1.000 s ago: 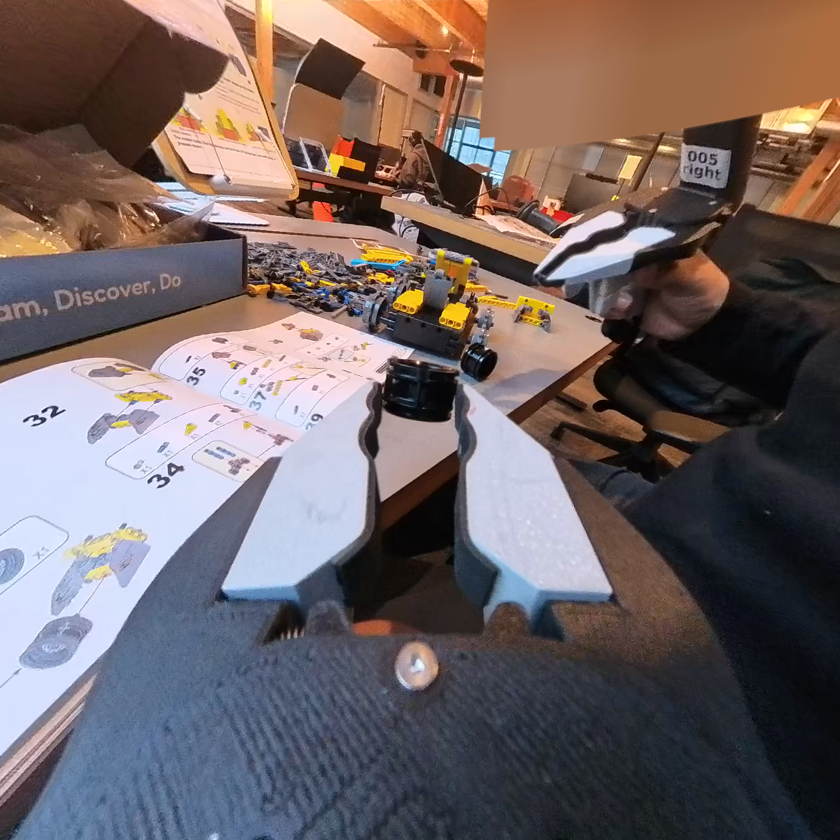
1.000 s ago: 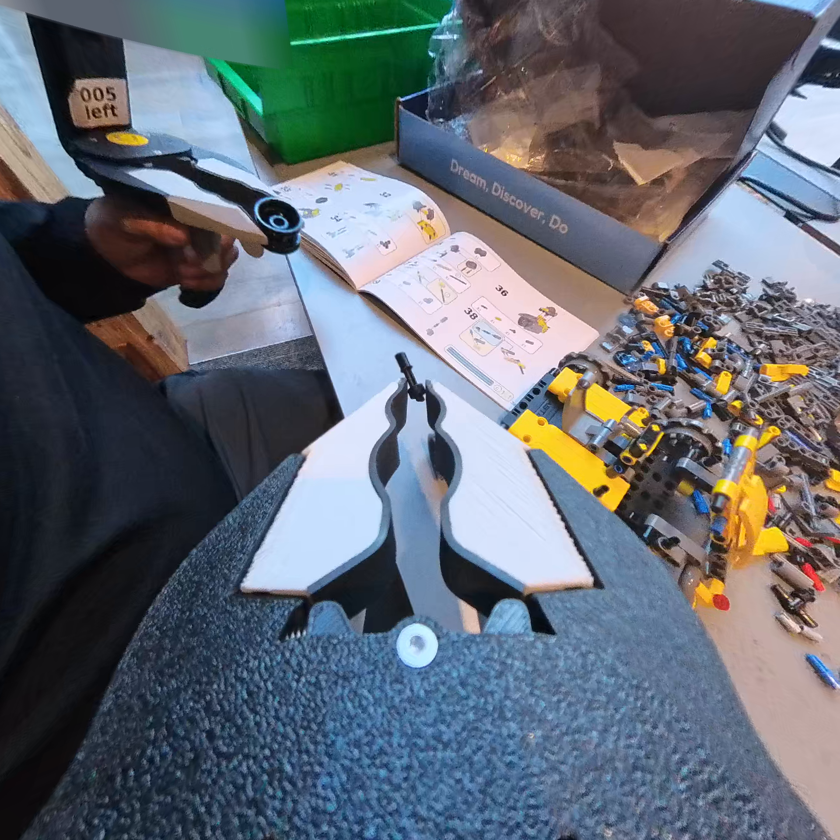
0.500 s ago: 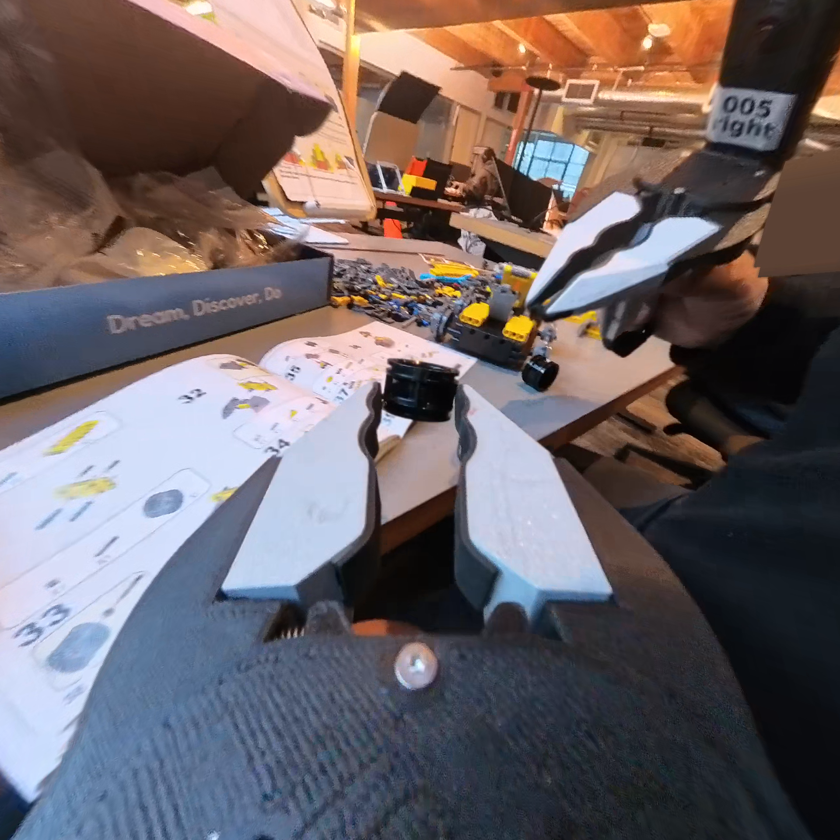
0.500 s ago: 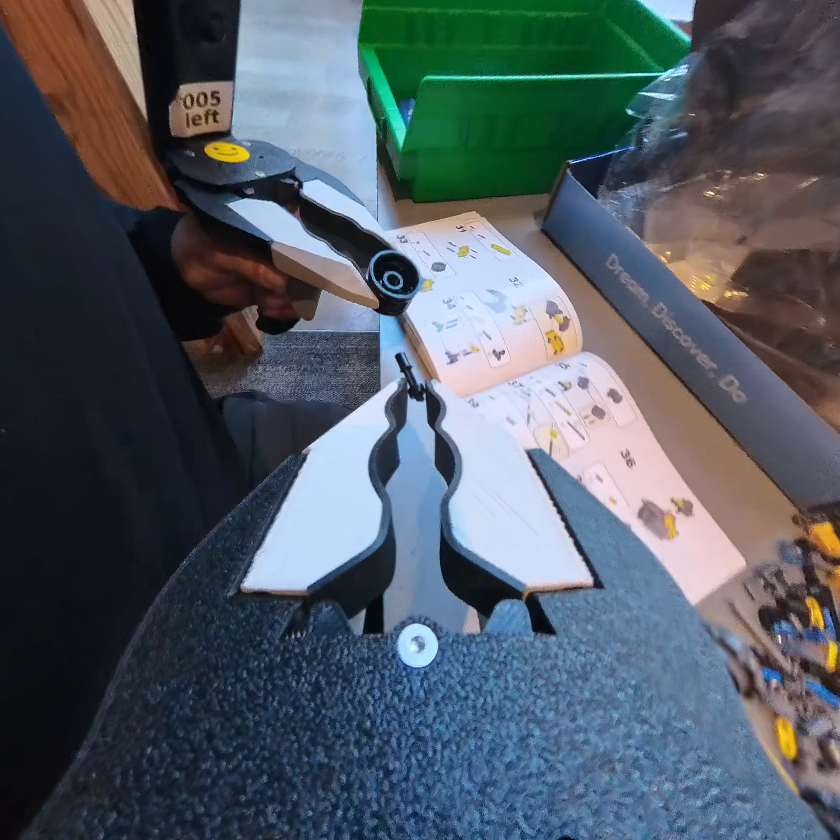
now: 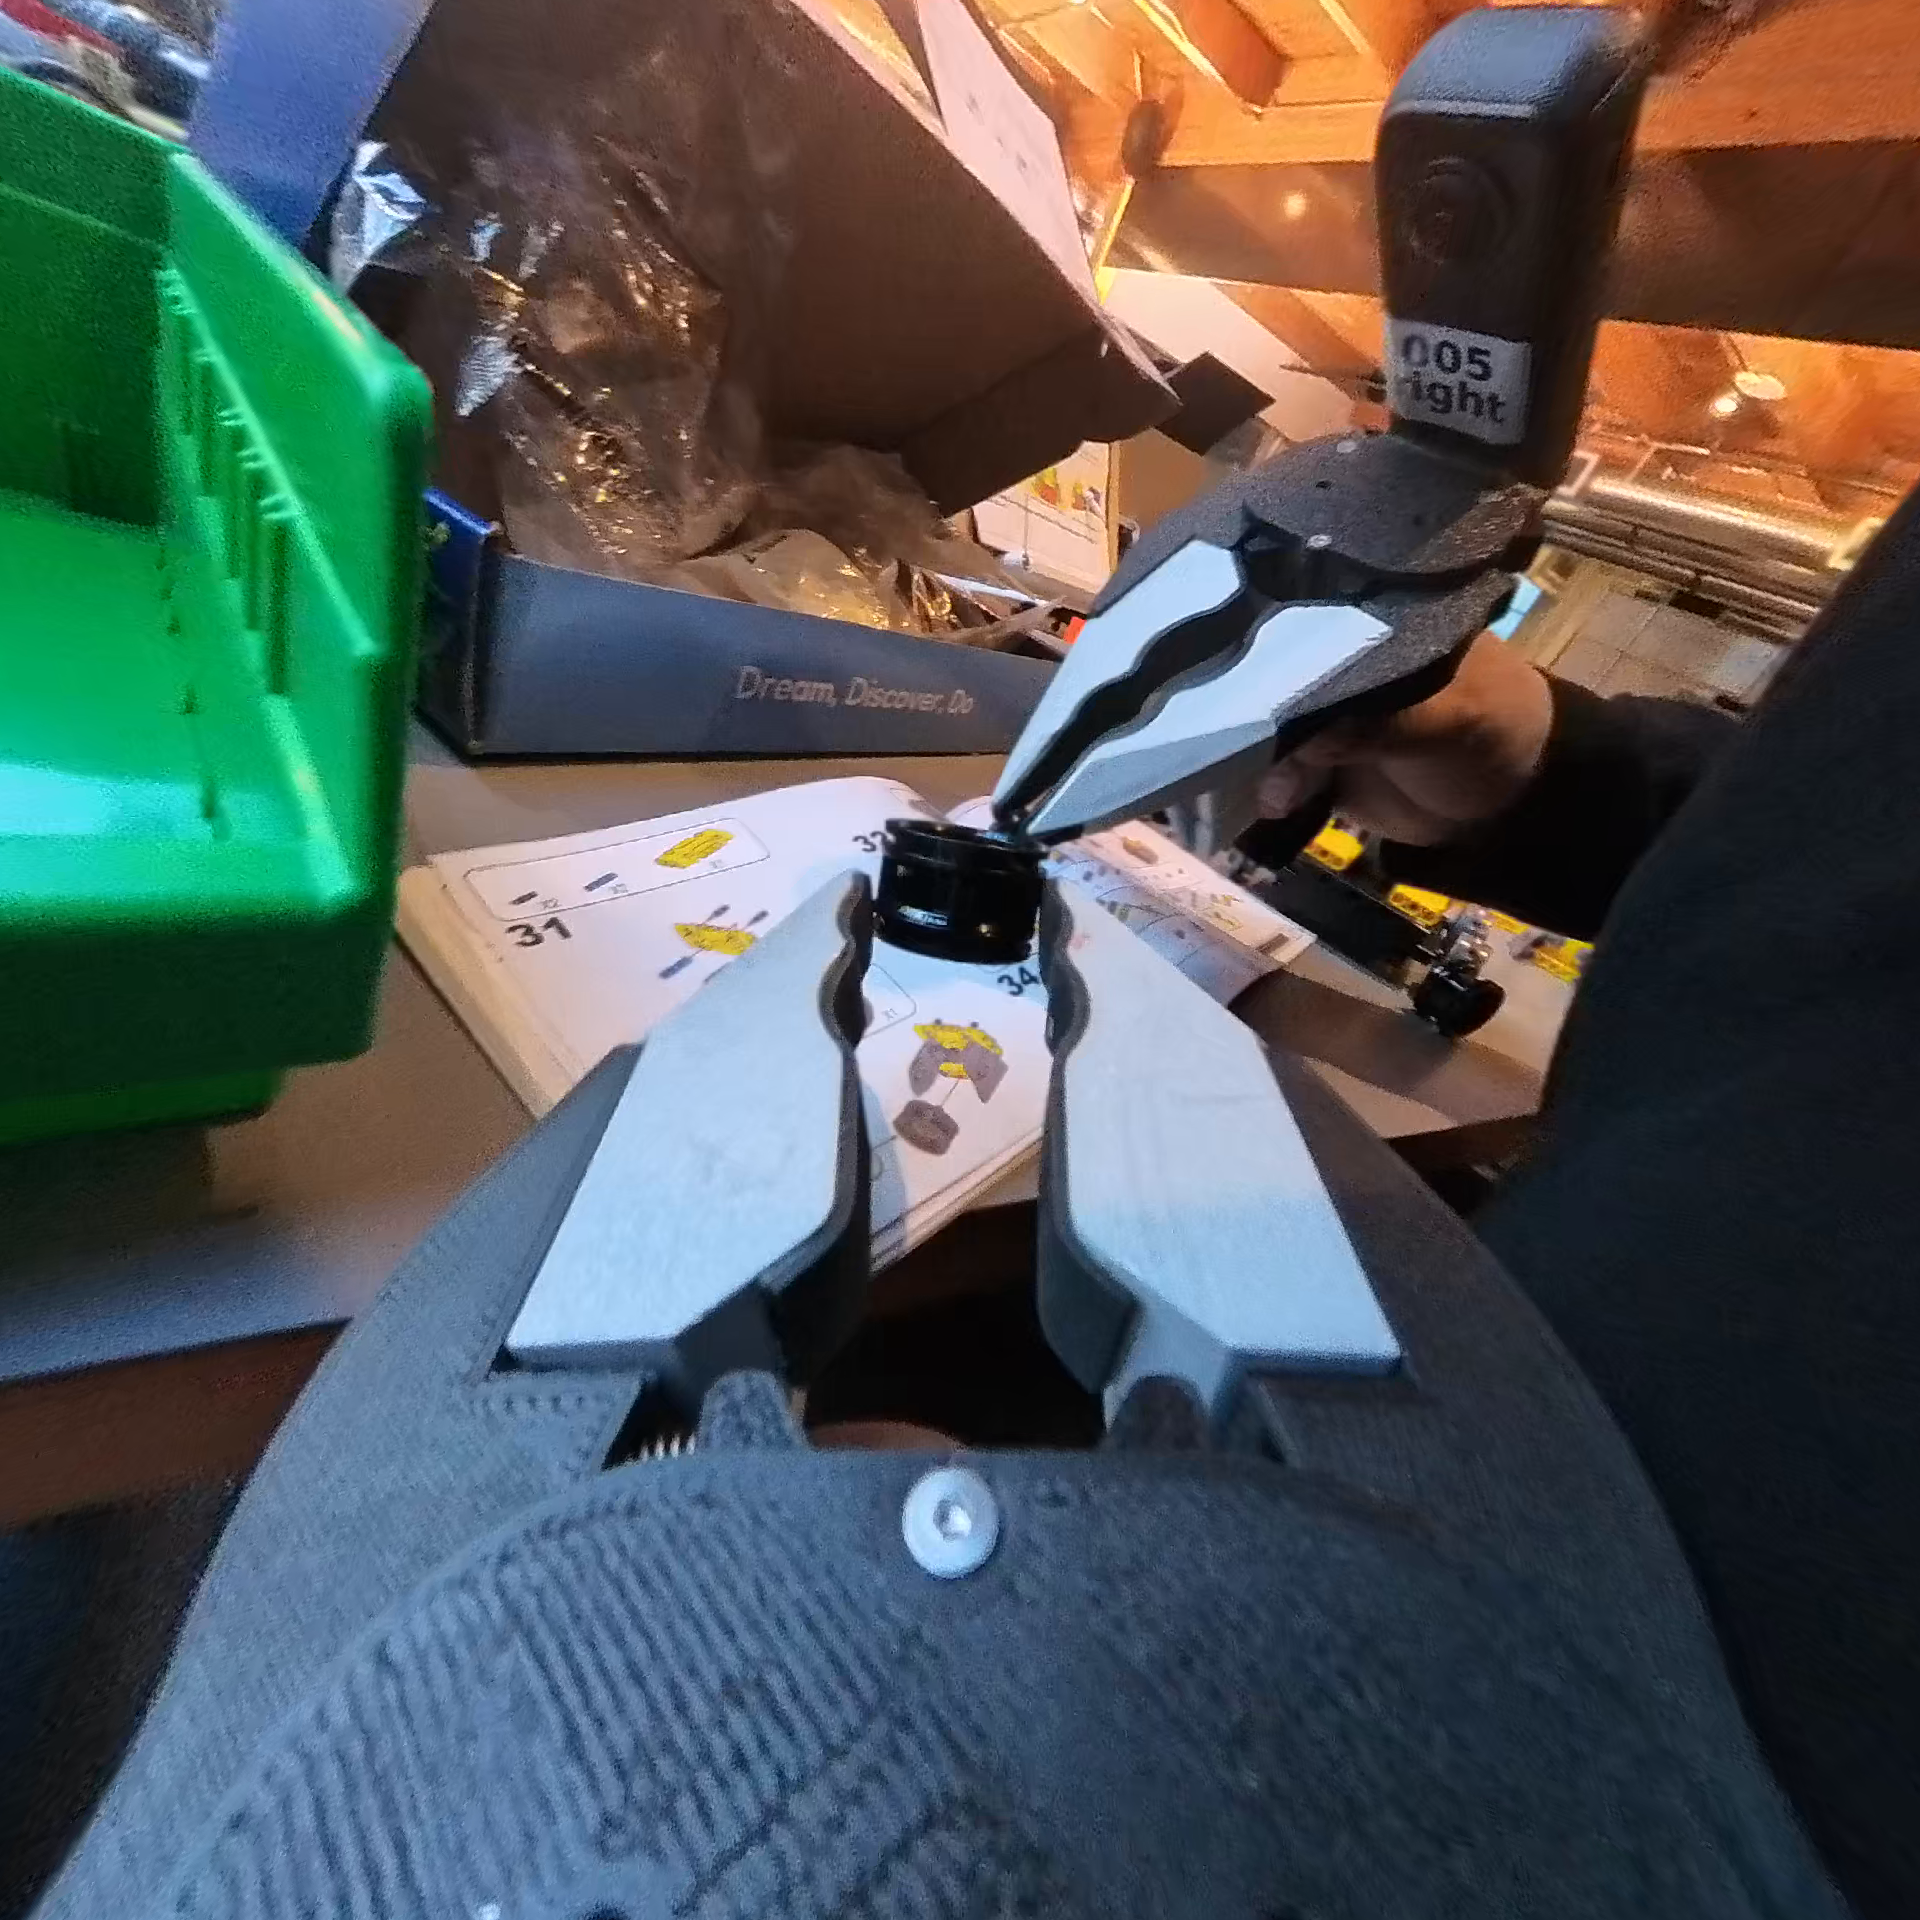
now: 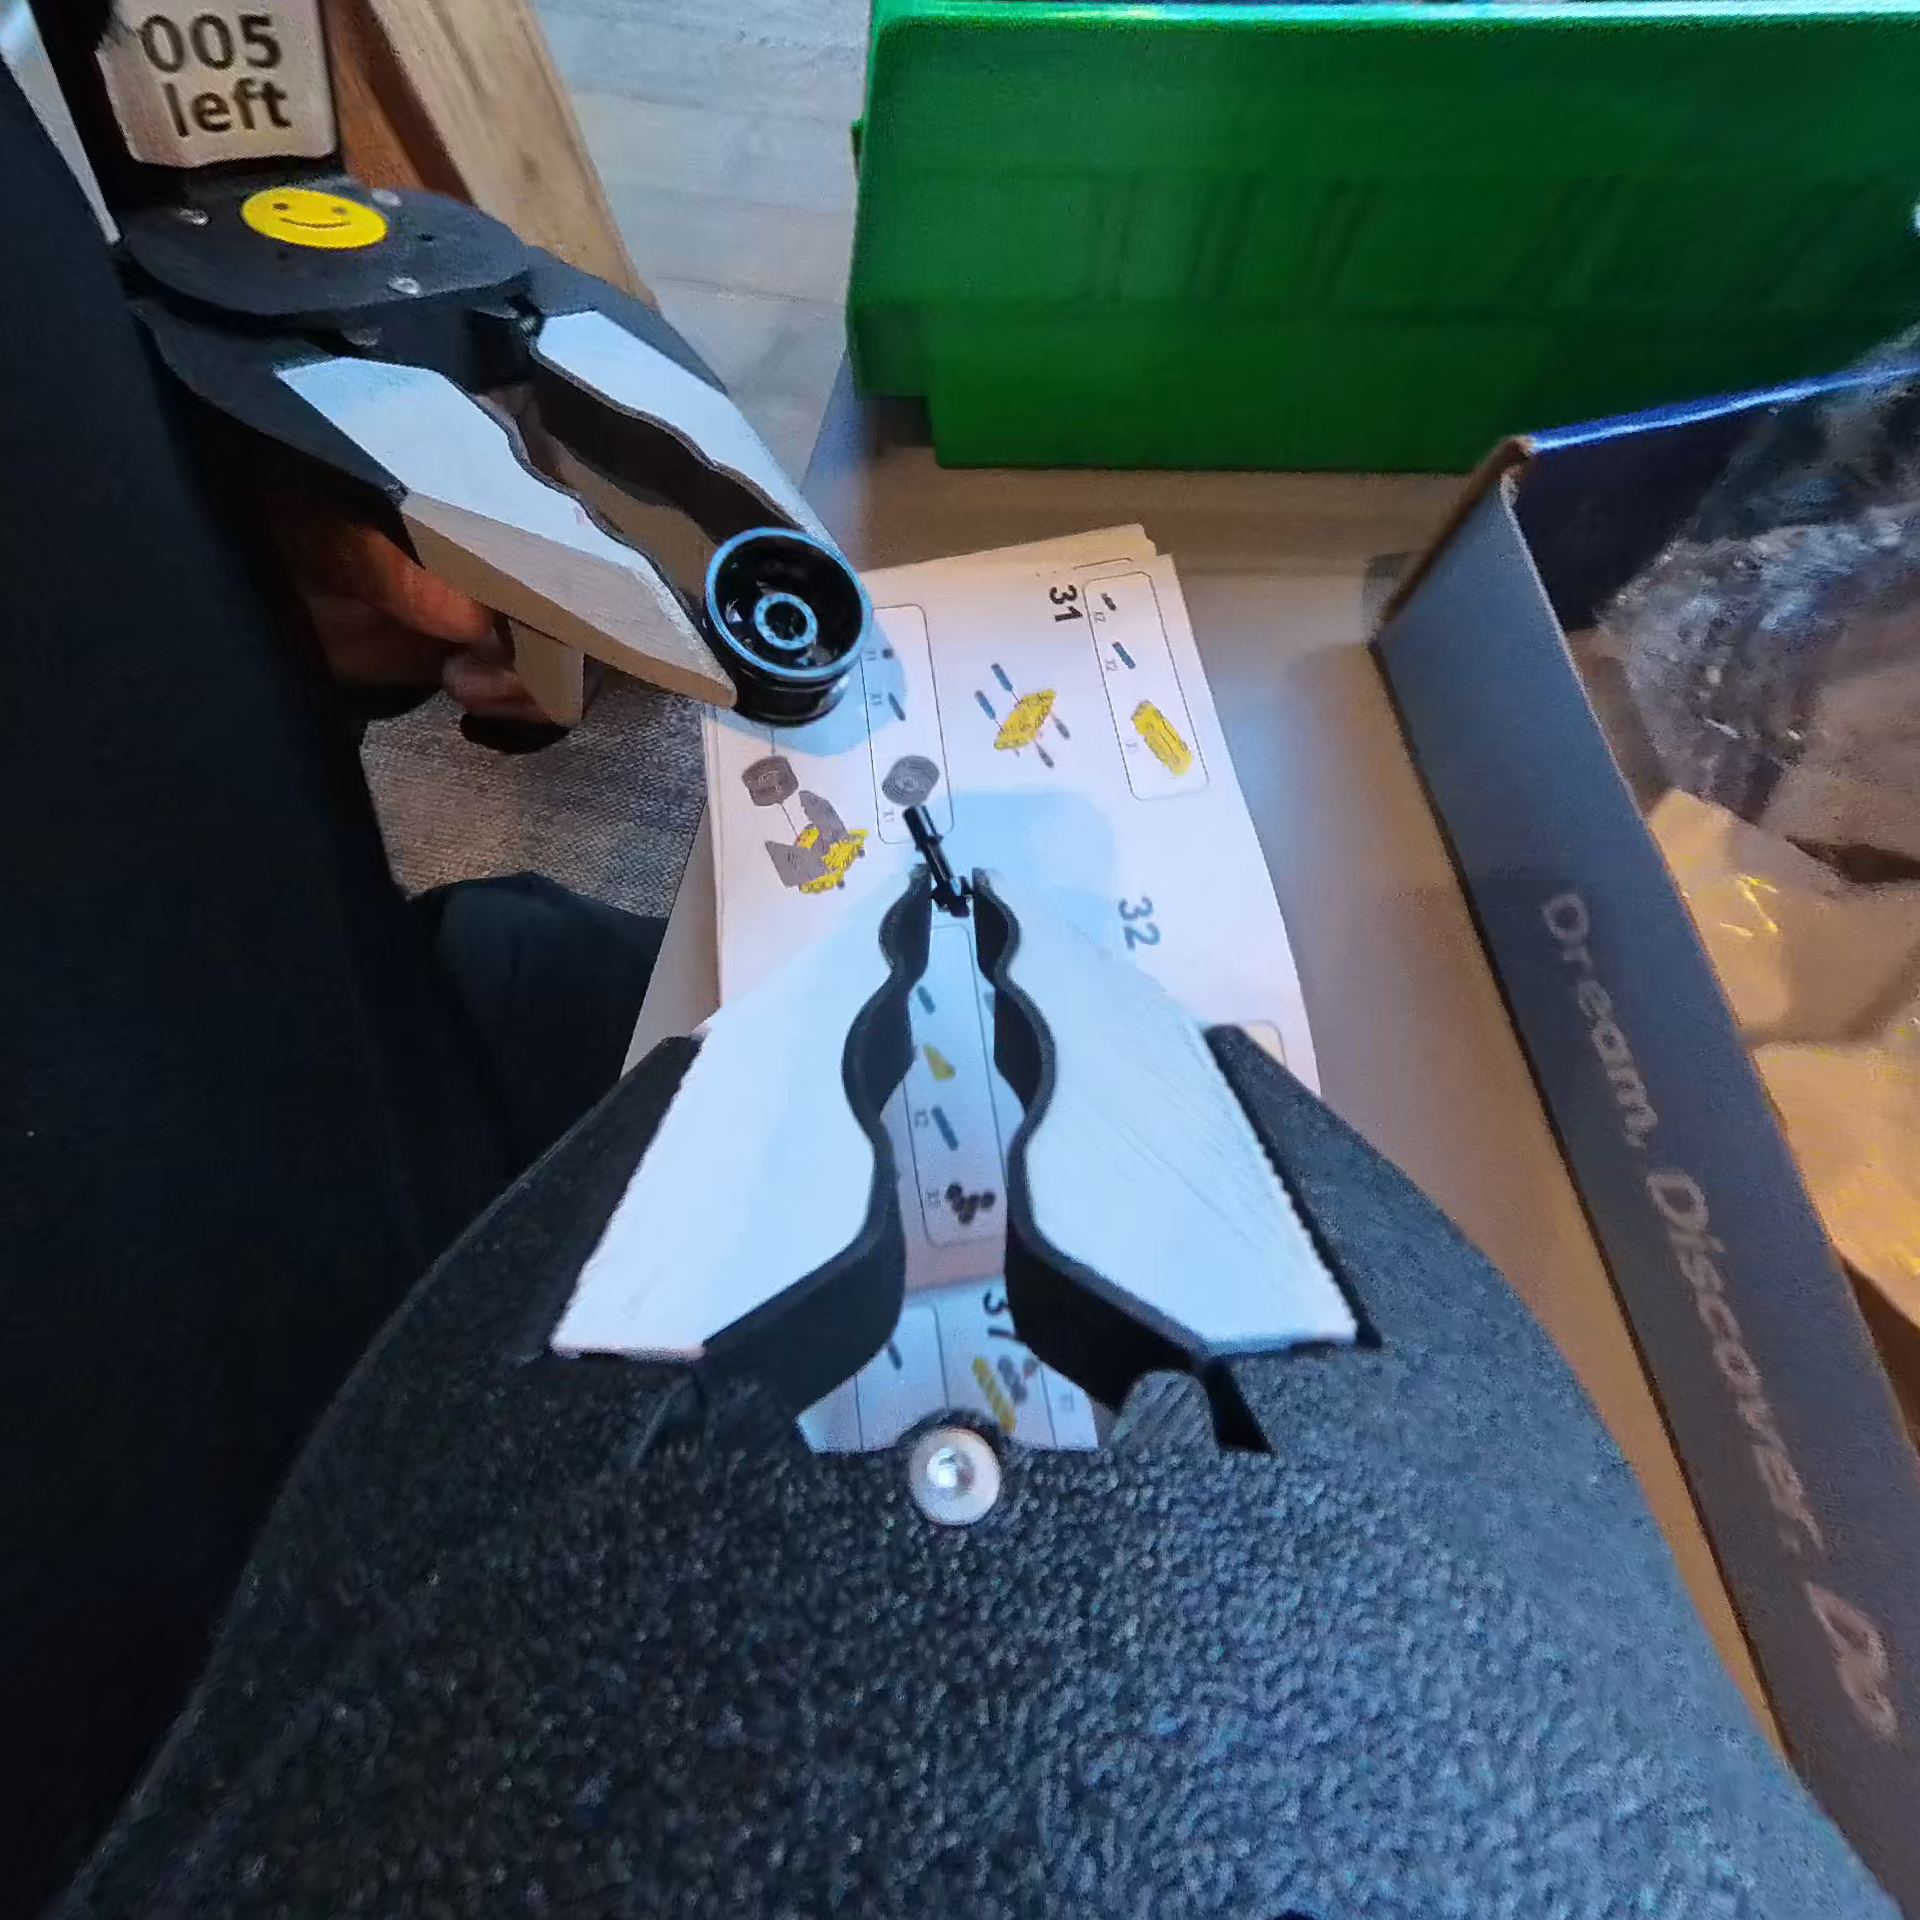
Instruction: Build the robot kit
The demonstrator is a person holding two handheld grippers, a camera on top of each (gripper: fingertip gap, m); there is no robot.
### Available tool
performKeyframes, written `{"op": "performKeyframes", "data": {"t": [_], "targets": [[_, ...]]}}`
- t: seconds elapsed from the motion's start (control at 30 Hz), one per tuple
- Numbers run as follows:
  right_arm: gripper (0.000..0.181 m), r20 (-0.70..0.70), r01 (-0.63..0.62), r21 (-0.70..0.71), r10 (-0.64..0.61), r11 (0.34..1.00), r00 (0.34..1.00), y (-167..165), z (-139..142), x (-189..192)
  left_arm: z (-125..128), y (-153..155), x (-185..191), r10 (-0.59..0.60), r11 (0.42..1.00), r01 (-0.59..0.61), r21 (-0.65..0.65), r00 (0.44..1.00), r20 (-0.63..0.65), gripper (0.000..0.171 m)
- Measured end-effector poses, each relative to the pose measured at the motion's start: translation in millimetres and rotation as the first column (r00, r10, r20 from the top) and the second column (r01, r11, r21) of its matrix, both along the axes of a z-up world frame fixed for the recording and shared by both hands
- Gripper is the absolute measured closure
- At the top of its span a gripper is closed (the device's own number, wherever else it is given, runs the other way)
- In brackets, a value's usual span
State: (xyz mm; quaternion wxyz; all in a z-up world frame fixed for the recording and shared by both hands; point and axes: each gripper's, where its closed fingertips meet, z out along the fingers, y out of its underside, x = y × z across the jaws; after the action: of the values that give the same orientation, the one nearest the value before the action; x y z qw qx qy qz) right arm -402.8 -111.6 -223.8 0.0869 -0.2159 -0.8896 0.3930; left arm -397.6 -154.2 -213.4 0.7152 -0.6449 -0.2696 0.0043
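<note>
Currently the left tongs (image 5: 956, 914) clamp a black wheel rim (image 5: 958, 902); the right tongs (image 6: 948, 891) pinch a thin black pin (image 6: 933, 847). Misalignment at the rim's hub could lever the shallowly held pin loose.

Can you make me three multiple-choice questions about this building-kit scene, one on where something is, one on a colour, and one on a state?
1. Where does the open instruction booklet lie?
A. inside the green bin
B. flat on the table, in front of the dark blue box
C. on the floor

2. What colour is the wheel hub in the left tool?
A. black
B. yellow
C. red

3. What state is the right tool in?
A. wide open and empty
B. shut on a yellow brick
C. shut on a small black pin

Answers: 1 B, its pages spread on the tabletop next to the dark blue box. 2 A, the hub is glossy black in both views. 3 C, the small black pin sticks out from its closed tips.
</note>
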Motion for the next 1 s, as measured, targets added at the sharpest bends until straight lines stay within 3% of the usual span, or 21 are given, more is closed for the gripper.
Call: {"op": "performKeyframes", "data": {"t": [0.2, 1.0], "targets": [[0.174, 0.036, -0.037, 0.006, 0.037, 0.999, 0.999, -9.5, -8.5, -2.8, -4.1, -9.3, -1.6, 0.028, 1.0, -0.029, 0.002, 0.999, 0.026, 0.141], [0.174, 0.037, 0.018, -0.011, -0.018, 1.0, 0.999, 0.3, -7.2, 3.1, -6.4, -7.0, -1.4, 0.028, 1.0, -0.028, 0.006, 0.998, 0.054, 0.141]]}}
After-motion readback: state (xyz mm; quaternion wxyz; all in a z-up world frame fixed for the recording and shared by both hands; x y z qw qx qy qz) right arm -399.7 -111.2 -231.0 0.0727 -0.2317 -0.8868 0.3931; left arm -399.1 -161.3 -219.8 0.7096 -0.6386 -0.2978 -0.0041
